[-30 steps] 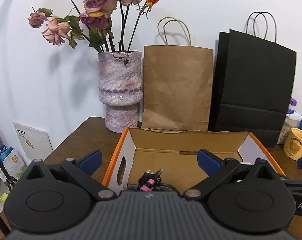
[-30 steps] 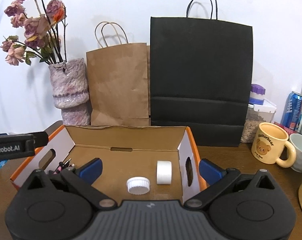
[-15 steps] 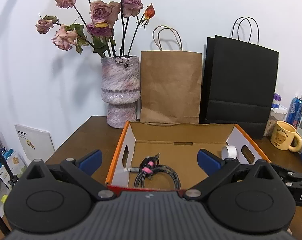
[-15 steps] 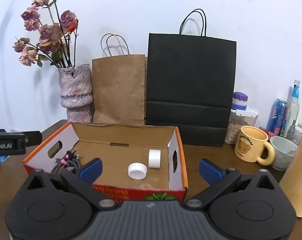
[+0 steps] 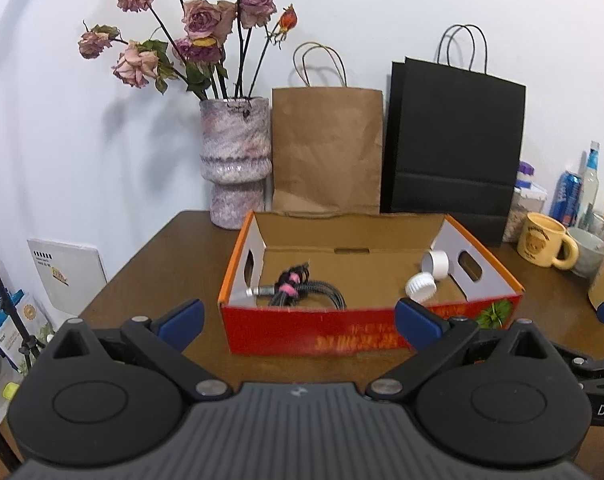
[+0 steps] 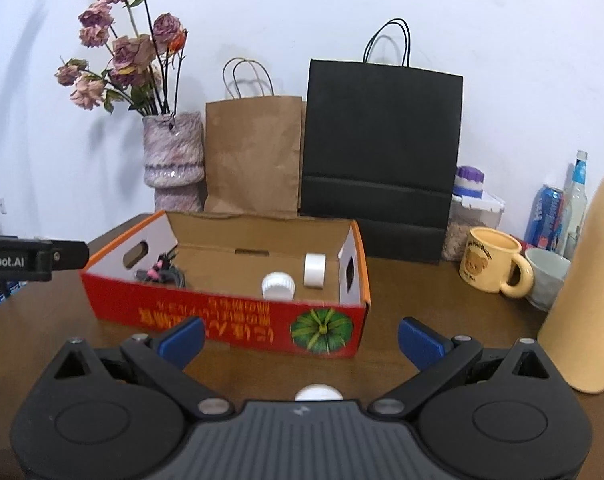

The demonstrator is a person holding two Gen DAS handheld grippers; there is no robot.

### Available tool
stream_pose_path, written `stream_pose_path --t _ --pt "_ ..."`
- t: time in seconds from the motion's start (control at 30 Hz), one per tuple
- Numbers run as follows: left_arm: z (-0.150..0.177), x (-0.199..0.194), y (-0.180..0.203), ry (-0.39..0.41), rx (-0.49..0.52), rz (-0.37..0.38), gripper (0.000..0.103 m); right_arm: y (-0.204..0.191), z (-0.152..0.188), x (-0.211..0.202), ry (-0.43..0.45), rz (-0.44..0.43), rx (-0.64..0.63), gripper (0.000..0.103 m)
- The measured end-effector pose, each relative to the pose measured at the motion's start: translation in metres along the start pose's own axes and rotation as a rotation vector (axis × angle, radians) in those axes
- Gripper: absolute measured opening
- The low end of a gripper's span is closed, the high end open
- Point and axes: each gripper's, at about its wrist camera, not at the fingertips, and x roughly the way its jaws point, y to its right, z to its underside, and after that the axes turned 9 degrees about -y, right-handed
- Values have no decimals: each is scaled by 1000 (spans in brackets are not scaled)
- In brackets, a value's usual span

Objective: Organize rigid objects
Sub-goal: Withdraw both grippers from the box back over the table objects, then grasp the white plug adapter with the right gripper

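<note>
Brown table [image 6: 422, 300] around red box [image 6: 221, 312]

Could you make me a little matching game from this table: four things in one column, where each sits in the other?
Things:
1. coiled cable
2. ribbed white cap
3. yellow mug
4. vase

Places:
A. on the table, right of the box
B. left end of the box
C. behind the box's left corner
D. inside the box, towards its right end

Pairs: 1-B, 2-D, 3-A, 4-C
</note>
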Motion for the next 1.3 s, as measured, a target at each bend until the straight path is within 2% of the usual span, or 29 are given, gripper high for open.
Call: stream_pose_path --t 0.47,0.77,1.13,1.3 --pt "48 -25 -4 -39 31 42 103 4 56 -27 -72 38 15 103" --pt "72 -20 -16 -86 4 38 103 5 84 -32 -123 58 8 103" --pt "80 -16 -20 -68 -11 48 103 6 84 -13 -136 114 25 103" --pt "80 -14 -24 -59 -30 46 103 6 73 2 -114 128 63 97"
